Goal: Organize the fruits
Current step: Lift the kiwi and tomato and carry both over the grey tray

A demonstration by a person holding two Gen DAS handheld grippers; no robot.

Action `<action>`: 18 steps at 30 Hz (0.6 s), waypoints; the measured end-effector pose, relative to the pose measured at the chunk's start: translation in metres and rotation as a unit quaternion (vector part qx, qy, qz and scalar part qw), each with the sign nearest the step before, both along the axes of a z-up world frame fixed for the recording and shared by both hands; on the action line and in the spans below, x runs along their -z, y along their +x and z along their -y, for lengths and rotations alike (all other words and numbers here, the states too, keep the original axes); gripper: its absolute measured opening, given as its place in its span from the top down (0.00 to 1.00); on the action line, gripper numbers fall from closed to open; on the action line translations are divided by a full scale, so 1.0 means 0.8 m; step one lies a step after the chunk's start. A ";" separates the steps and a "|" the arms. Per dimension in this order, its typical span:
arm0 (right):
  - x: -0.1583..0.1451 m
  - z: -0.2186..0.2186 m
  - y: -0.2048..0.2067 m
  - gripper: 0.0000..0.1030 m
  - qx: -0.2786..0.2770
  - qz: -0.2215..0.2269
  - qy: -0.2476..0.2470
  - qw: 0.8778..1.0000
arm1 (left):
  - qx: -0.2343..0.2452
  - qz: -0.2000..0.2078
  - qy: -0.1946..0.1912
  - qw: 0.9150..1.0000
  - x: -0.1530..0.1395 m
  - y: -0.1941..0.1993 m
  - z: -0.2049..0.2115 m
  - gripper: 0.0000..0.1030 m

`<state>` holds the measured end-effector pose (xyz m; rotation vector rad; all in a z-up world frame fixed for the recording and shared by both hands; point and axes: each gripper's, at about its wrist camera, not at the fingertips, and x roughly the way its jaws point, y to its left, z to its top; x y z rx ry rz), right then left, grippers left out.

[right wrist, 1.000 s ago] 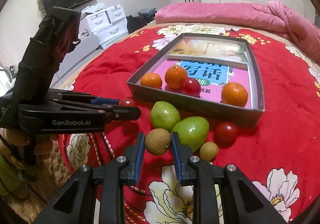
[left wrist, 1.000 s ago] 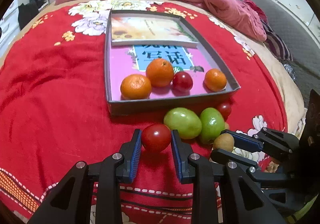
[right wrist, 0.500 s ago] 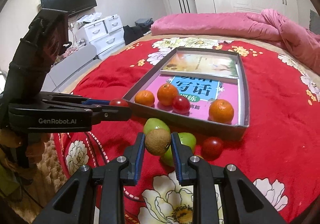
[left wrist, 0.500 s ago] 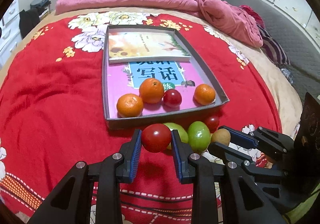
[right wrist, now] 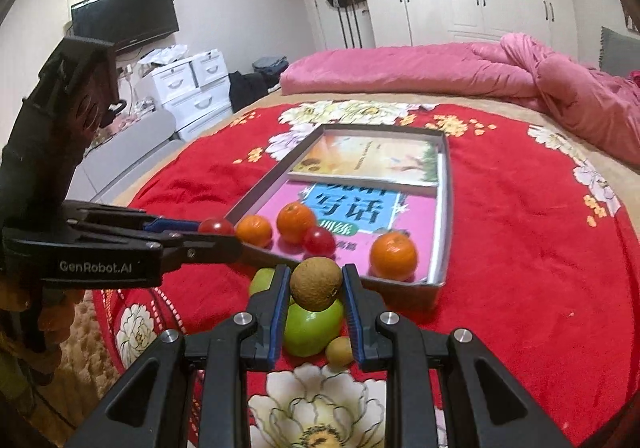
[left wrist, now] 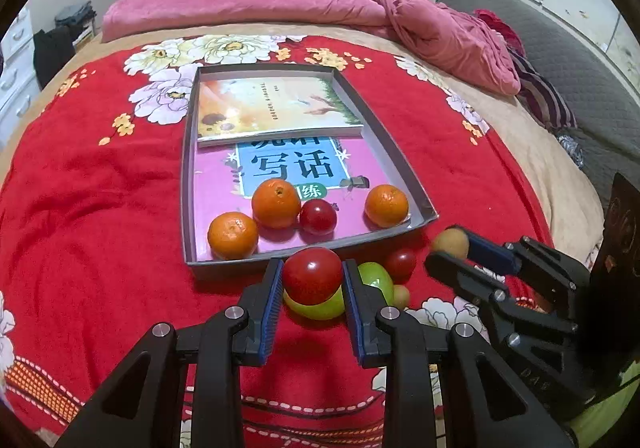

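My left gripper point(left wrist: 312, 277) is clamped on a red tomato point(left wrist: 312, 275), held just short of the tray's near wall point(left wrist: 240, 266). Under it: two green fruits point(left wrist: 316, 306) on the red bedspread point(left wrist: 92, 208). Tray holds three oranges point(left wrist: 276, 203), one small tomato point(left wrist: 318, 216), two books. My right gripper point(left wrist: 450, 250) at right edge, pinching a small tan fruit point(left wrist: 451, 242).

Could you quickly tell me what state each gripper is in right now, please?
Left gripper: closed on the red tomato.
Right gripper: closed on the brown kiwi.
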<state>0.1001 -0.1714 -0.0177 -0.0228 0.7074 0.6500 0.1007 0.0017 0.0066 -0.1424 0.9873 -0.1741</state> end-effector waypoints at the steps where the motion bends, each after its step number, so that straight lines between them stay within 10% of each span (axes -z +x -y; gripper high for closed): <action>1: -0.001 0.003 0.001 0.75 0.003 0.002 0.000 1.000 | 0.000 0.000 0.000 1.000 0.000 0.001 0.000 0.71; 18: -0.014 0.044 0.036 0.74 0.058 0.011 0.012 0.998 | -0.011 0.017 -0.008 1.000 -0.021 0.028 0.002 0.71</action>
